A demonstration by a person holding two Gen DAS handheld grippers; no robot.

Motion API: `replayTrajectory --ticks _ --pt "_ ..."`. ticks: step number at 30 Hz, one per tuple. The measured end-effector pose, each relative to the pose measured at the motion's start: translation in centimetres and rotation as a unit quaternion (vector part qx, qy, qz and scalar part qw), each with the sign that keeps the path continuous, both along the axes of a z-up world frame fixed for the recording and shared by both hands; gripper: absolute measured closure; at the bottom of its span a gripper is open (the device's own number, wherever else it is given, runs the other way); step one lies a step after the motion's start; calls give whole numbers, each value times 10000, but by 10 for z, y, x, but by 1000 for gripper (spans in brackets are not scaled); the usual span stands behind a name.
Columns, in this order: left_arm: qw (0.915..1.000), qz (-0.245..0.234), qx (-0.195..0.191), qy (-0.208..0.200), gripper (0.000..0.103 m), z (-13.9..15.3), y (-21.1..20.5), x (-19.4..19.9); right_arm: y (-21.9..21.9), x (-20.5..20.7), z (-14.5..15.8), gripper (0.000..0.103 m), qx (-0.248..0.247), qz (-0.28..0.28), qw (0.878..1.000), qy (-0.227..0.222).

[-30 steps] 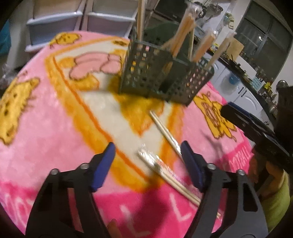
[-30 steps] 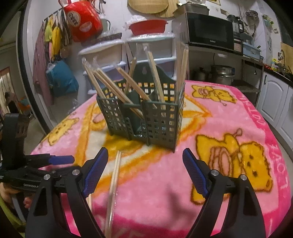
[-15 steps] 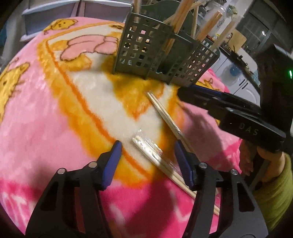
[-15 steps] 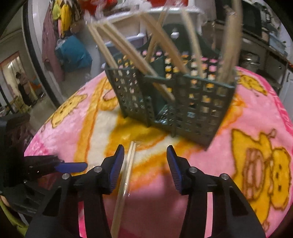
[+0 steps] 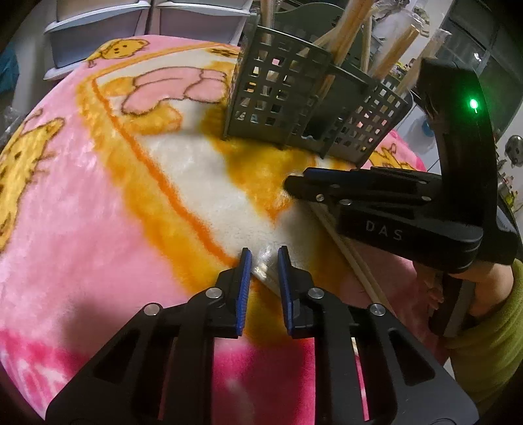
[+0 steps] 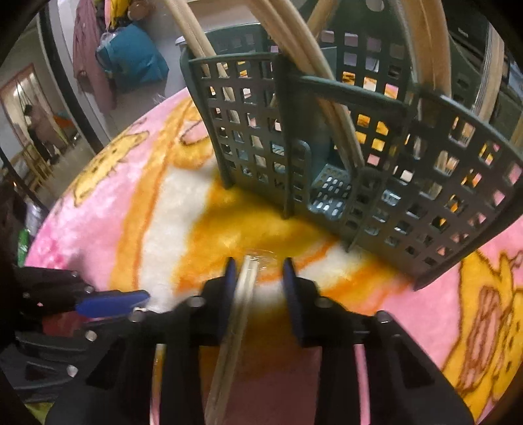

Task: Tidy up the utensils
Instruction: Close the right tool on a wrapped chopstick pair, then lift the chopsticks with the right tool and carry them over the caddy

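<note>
A dark green slotted utensil caddy (image 5: 313, 108) (image 6: 359, 147) stands on the pink cartoon blanket (image 5: 81, 212) and holds several wrapped chopstick pairs. My left gripper (image 5: 264, 264) has its jaws narrowed around the end of a plastic-wrapped chopstick pair (image 5: 265, 266) that lies on the blanket; a small gap still shows. My right gripper (image 6: 258, 278) straddles a second wrapped chopstick pair (image 6: 240, 310), jaws partly closed with a gap on the right side. The right gripper also shows in the left wrist view (image 5: 294, 186), low over that pair (image 5: 346, 248).
White plastic drawers (image 5: 130, 29) stand behind the table. A blue bag (image 6: 137, 59) and hanging clothes are at the back left. The blanket drops off at the table's round edge (image 6: 49, 212). My left gripper's blue fingertip (image 6: 111, 302) shows at the left.
Both grippers have moved down and forward onto the two loose chopstick pairs, and both sets of jaws have narrowed a lot around them. The caddy has not moved.
</note>
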State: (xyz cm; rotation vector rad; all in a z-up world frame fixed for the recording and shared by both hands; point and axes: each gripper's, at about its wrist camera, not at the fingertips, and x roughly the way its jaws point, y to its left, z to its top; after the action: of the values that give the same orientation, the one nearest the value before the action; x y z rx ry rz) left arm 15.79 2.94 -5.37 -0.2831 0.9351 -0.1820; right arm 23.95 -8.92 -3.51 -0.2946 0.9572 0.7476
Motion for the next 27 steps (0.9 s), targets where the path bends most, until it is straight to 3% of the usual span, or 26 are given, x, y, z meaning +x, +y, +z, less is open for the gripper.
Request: replayTrajectory --ticks 1,4,9,15,27 --pt "10000 14 -21 8 94 1 1 0 -1 0 0 90 9 -5 10000 -9" --pt "10000 14 -79 10 96 3 3 0 -10 -1 3 96 111 -81 9999 -46" --pt "9998 8 -148 -122 98 15 4 -1 -33 -6 21 97 536 -274 9981 -133" --pt "9983 -64 -159 -553 99 48 -3 5 -56 -14 52 97 992 -499 9933 -329" --pt "9916 -400 -133 -1220 100 102 -32 14 -100 -37 108 97 1558 -950 9777 -1040"
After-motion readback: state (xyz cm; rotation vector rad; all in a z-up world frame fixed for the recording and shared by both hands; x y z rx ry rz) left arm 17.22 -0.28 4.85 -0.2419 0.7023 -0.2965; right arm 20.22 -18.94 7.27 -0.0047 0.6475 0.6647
